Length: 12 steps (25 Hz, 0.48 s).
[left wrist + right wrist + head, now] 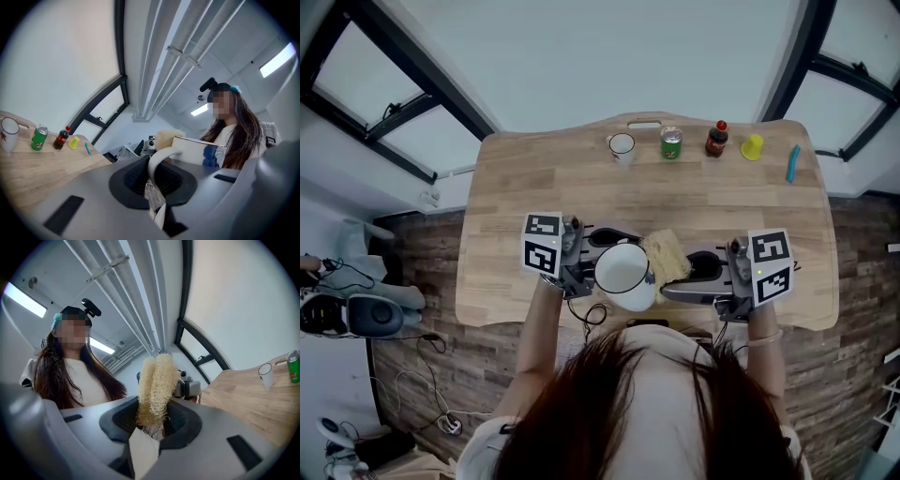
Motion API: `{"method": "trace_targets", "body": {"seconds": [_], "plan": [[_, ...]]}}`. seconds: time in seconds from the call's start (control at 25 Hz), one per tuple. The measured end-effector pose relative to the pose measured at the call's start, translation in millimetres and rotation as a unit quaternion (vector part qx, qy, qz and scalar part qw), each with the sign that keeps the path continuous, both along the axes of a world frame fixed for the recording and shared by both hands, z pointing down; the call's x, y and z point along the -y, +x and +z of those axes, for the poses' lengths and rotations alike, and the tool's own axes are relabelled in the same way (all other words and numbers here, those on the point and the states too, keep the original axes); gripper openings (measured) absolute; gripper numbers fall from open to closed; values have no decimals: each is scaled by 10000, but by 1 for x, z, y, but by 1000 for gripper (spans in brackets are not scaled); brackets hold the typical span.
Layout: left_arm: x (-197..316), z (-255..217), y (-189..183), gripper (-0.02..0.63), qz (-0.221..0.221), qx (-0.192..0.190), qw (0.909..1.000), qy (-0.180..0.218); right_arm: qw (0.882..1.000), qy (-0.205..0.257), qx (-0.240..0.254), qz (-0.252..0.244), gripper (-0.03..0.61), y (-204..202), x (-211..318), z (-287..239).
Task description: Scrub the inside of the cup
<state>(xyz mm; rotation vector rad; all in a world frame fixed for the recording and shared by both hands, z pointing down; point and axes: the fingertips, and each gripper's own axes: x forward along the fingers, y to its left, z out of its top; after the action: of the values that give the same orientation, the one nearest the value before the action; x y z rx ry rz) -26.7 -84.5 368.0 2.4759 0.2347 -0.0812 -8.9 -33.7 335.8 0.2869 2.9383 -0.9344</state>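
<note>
Over the near edge of the wooden table [506,187] we hold the white cup [623,272] mouth up, its handle pinched in our left gripper's [583,270] jaws. The loofah [667,251], clamped in our right gripper [694,270], sits just right of the rim.

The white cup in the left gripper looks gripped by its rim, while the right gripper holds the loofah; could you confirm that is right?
Not quite. The left gripper holds the white cup by its handle, not its rim. The left gripper view shows the handle between the fingers. The right gripper does hold the loofah.
</note>
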Motion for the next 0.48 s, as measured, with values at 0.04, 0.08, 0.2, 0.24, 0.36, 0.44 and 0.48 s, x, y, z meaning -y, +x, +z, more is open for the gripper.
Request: {"method": "trace_targets", "body": {"seconds": [0.04,0.08,0.2,0.24,0.36,0.44,0.48], "plan": [[-1,-1,1,23,48,-32,10000,-8,10000,-10,26,-34,127,0,-1,-1],[-3,-2,2,23,100,-62,9999,-21,10000,-24,53,-70,127,0,-2,-1],[-8,-4,4,23,260,-153,9995,-71,9997,-84,140,-181,127,0,-5,-3],[-10,-5,5,23,305,-179,9993,-82,9996,-101,161,-217,127,0,-6,-4],[-15,-8,7,23,406,-257,9988,-118,9992,-147,219,-307,127,0,-9,-6],[-17,-9,8,23,478,-305,9983,-153,9989,-171,247,-361,127,0,-10,-7],[-18,-9,8,23,512,-323,9980,-168,9987,-180,258,-388,127,0,-11,-6]]}}
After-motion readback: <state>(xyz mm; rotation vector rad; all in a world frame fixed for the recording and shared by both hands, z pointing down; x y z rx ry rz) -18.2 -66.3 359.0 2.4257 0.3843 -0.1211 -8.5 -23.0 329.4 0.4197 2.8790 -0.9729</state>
